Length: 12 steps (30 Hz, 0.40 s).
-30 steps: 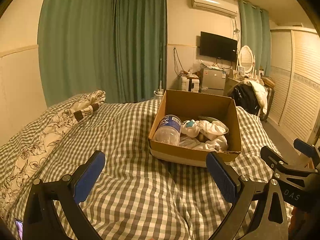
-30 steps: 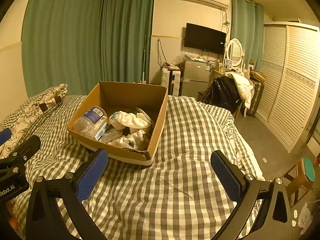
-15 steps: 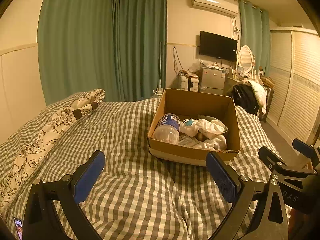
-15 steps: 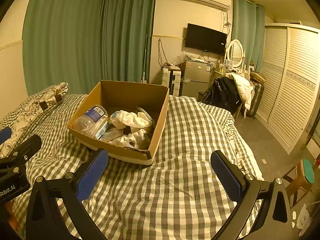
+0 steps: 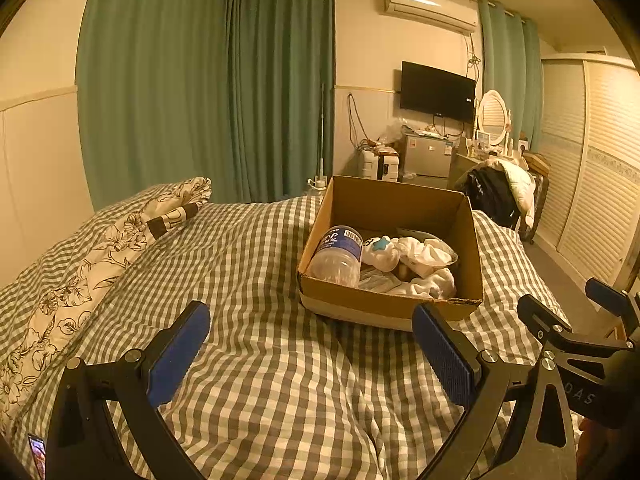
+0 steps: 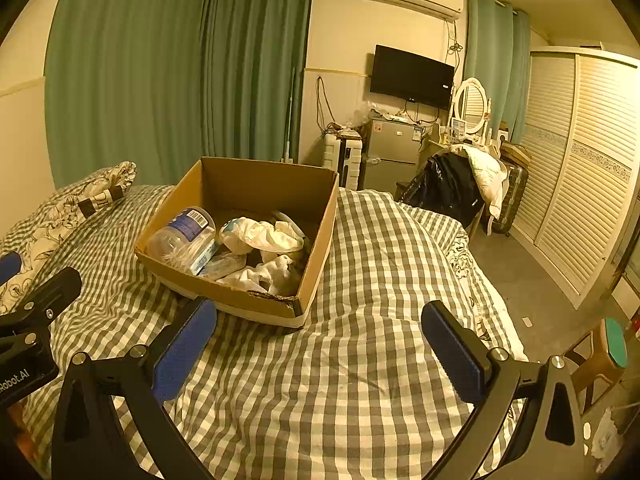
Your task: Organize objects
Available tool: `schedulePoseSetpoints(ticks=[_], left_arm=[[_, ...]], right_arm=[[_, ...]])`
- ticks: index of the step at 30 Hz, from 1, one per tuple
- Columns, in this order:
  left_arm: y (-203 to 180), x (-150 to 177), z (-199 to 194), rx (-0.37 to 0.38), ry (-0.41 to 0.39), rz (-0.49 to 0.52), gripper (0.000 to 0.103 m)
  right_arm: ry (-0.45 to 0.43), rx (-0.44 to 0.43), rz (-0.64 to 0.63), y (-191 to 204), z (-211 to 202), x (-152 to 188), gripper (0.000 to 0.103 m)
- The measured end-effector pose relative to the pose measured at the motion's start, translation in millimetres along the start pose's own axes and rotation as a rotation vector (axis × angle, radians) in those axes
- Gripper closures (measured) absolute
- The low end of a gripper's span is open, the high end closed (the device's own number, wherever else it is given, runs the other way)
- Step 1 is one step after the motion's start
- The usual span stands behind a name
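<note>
- A cardboard box (image 5: 390, 308) sits on a checked bed cover (image 5: 256, 380), right of the middle in the left wrist view and left of the middle in the right wrist view.
- Inside the box lie a clear water bottle (image 5: 336, 256), some crumpled white cloths (image 5: 424, 252) and a small flat packet (image 6: 224, 264).
- The bottle lies on its side along the left wall of the box. Its long side runs from the near wall toward the far wall, and its round bottom faces the near wall. I cannot see the cap end.
- The cloths are bunched in a soft heap and point no special way.
- The left gripper (image 5: 310, 354) hangs low in the frame with its blue pads far apart and nothing between them.
- The right gripper (image 6: 318, 350) is spread wide too and holds nothing.
- Both grippers are over the bed cover, on the near side of the box, and touch none of the things.
- I see no loose things on the bed cover outside the box.
- This fits two stages: the things are gathered in the box and the tidying is finished, or they wait there to be taken out and sorted.
- The pictures do not settle which, so I cannot say what the next move should be.
</note>
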State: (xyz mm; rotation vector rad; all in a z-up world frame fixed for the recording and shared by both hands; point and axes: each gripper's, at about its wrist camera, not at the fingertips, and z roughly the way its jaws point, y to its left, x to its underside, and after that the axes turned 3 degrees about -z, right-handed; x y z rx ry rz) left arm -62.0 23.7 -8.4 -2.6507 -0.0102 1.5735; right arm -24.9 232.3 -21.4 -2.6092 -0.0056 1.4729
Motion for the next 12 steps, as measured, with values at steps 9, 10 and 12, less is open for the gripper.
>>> schedulePoseSetpoints(ticks=[9,10,12], left_arm=[[2.3,2.0,-0.2,-0.008,-0.002,-0.006,0.000],[2.3,2.1,-0.7,-0.010,-0.004,-0.007,0.000],[2.1,2.2,-0.9,-0.015,-0.007,-0.004,0.000]], right_arm=[[0.002,0.001,-0.002,0.4,0.5,1.0,0.000],[0.002,0.001,-0.002,0.3,0.3,1.2,0.000],[0.002,0.000,-0.002,0.4,0.4,0.9,0.000]])
